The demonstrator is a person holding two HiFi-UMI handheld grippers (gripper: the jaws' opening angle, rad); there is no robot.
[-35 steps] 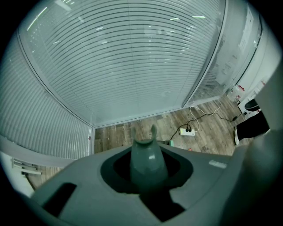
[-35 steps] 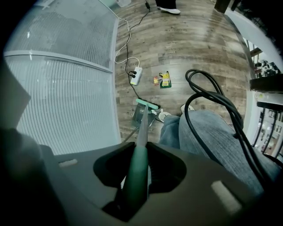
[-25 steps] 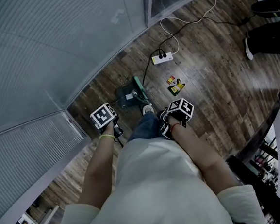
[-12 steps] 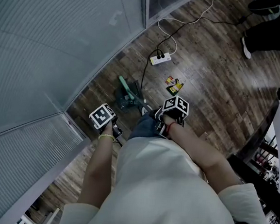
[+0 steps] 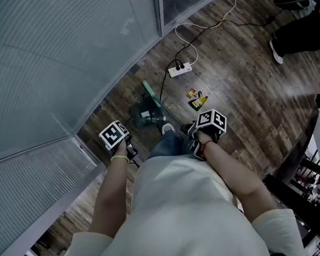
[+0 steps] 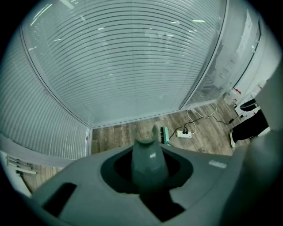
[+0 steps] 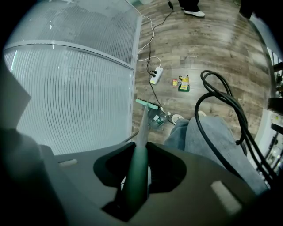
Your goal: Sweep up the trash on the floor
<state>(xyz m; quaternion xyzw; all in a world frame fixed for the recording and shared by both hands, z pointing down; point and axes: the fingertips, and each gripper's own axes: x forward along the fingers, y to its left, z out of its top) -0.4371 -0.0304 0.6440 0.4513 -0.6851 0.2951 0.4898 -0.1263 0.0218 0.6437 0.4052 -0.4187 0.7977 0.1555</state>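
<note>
Trash, a few yellow and red wrappers (image 5: 196, 99), lies on the wood floor near a white power strip (image 5: 179, 69). The green broom head (image 5: 151, 92) rests on the floor beside the dark dustpan (image 5: 144, 115), left of the wrappers and apart from them. My right gripper (image 5: 191, 137) is shut on the green broom handle (image 7: 142, 132), which runs down to the broom head (image 7: 148, 104). My left gripper (image 5: 129, 148) is shut on the thick grey-green dustpan handle (image 6: 148, 156). The right gripper view also shows the wrappers (image 7: 182, 83) and the dustpan (image 7: 158, 119).
Frosted glass walls (image 5: 61, 49) close off the left side and meet in a corner. A black cable (image 5: 170, 78) and a white cord (image 5: 208, 26) run from the power strip. Another person's legs (image 5: 302, 31) stand at top right; dark furniture (image 5: 318, 166) is on the right.
The broom head has swung to the left over the floor, closer to the glass wall, and the right gripper has shifted with it. The wrappers lie where they were.
</note>
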